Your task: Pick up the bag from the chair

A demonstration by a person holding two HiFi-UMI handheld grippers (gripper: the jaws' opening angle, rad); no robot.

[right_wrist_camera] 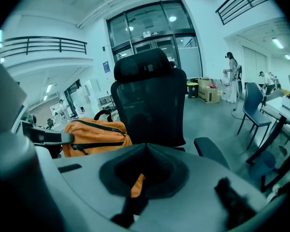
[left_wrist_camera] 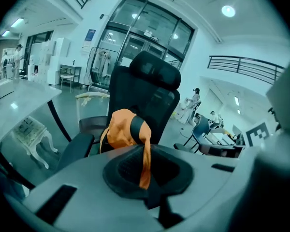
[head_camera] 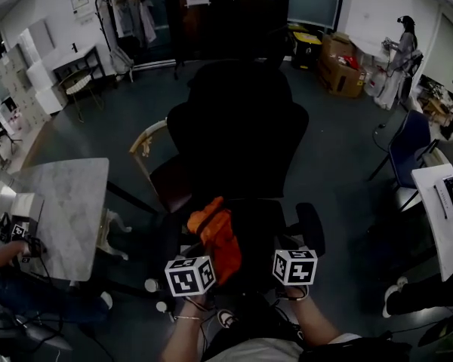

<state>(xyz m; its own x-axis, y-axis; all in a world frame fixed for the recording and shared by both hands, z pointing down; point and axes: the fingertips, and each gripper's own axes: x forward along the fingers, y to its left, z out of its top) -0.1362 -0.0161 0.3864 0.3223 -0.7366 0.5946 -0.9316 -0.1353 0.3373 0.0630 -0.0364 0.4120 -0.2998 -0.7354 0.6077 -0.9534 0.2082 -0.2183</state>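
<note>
Head view: left hand-held gripper (head_camera: 201, 258) and right hand-held gripper (head_camera: 287, 249) clamp bag (head_camera: 217, 234) between them.

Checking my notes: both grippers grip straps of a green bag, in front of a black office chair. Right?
The bag is orange, not green, as the head view shows. The left gripper and right gripper do grip its straps, before the black office chair.

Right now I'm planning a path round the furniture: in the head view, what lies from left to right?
Marble table → wooden chair → orange bag → blue chair → white desk. The black office chair overlaps the bag, so it is left out.
</note>
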